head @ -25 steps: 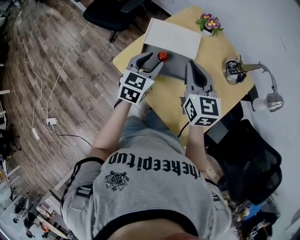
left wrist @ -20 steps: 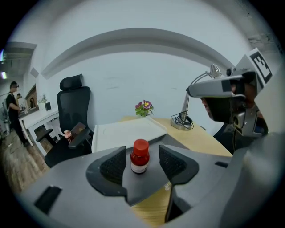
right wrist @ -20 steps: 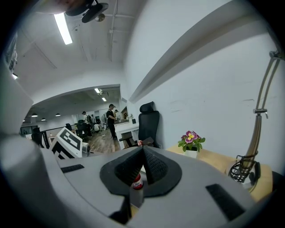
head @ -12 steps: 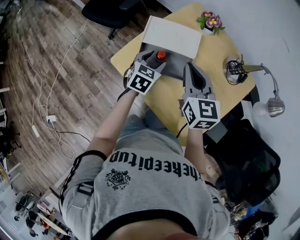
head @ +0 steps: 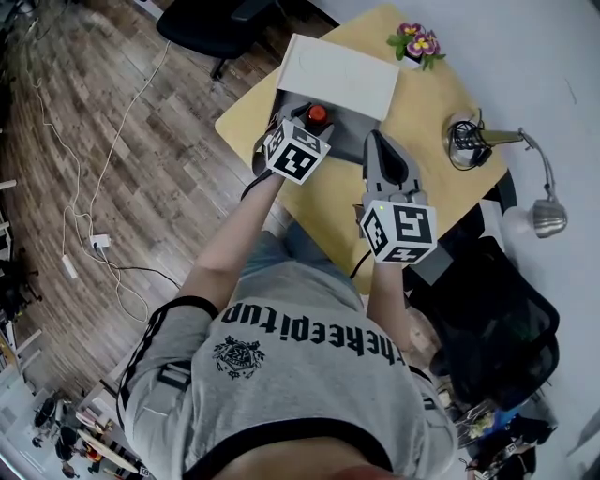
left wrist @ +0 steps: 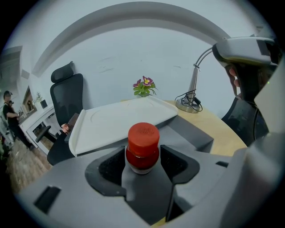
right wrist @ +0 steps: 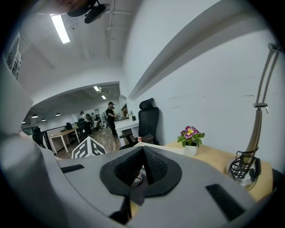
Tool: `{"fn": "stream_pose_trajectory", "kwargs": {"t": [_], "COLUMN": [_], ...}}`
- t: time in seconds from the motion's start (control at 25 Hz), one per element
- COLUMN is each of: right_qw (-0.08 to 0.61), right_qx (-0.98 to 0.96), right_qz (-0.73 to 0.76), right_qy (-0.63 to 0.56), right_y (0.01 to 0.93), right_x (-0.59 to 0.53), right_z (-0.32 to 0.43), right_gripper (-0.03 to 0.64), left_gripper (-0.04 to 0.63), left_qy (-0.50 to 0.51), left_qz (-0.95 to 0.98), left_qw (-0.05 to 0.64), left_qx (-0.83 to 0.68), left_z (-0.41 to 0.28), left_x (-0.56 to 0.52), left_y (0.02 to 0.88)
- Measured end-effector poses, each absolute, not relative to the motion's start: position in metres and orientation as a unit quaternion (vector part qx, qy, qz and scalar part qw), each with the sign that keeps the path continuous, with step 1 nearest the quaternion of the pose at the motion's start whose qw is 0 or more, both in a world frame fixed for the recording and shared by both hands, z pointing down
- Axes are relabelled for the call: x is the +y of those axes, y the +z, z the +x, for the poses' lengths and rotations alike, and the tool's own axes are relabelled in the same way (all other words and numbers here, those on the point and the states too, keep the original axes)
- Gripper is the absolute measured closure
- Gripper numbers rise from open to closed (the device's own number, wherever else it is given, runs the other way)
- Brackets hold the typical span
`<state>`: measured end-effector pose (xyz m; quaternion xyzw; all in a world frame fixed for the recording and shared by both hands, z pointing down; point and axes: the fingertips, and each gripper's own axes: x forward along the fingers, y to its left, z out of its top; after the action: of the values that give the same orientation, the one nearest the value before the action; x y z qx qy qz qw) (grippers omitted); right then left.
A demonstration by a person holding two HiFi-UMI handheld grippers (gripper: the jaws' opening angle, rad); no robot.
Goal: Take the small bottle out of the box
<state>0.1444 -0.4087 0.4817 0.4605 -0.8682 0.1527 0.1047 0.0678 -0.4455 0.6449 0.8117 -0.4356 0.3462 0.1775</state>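
Note:
A small bottle with a red cap (head: 317, 113) stands upright in the grey box (head: 354, 131), whose white lid (head: 337, 75) is swung open behind it. My left gripper (head: 304, 122) reaches down into the box. In the left gripper view its jaws have just been opening, and the bottle (left wrist: 142, 149) stands between the two black pads (left wrist: 111, 167) with no squeeze to be seen. My right gripper (head: 381, 142) hovers over the box's right part with its jaws together, and its pads (right wrist: 153, 167) meet with nothing between them.
The box sits on a round yellow table (head: 436, 98). A potted flower (head: 413, 44) stands at the far edge, and a desk lamp (head: 542, 214) with a coiled cable at its base (head: 464, 141) at the right. Black office chairs stand beyond the table (head: 211, 23) and beside me (head: 487, 319).
My left gripper has moved forward and down from above the box's near edge, and its jaws now stand on either side of the bottle. The right gripper has stayed in place.

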Motion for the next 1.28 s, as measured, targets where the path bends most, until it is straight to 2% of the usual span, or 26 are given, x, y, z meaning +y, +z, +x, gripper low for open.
{"fn": "stream_pose_trajectory", "kwargs": {"t": [0.28,0.92,1.28], "right_qw": [0.106,0.105,0.096], "right_qx": [-0.867,-0.875,-0.882], "right_qz": [0.464,0.454,0.45], "right_qy": [0.151,0.131,0.101], "right_y": [0.48,0.468,0.445], "right_x": [-0.407,-0.394,-0.371], "right_z": [0.144,0.122,0.1], "right_gripper": [0.617,0.617,0.617], "left_gripper": [0.374,0.376,0.376], "left_qy": [0.361,0.271,0.231], "left_qz": [0.809,0.829,0.834], "left_qw": [0.169,0.169,0.145], "left_qx": [-0.432,-0.459,-0.479], "left_z": [0.066,0.046,0.026], "left_x": [-0.445,-0.43,-0.401], "left_y": [0.647,0.571,0.515]}}
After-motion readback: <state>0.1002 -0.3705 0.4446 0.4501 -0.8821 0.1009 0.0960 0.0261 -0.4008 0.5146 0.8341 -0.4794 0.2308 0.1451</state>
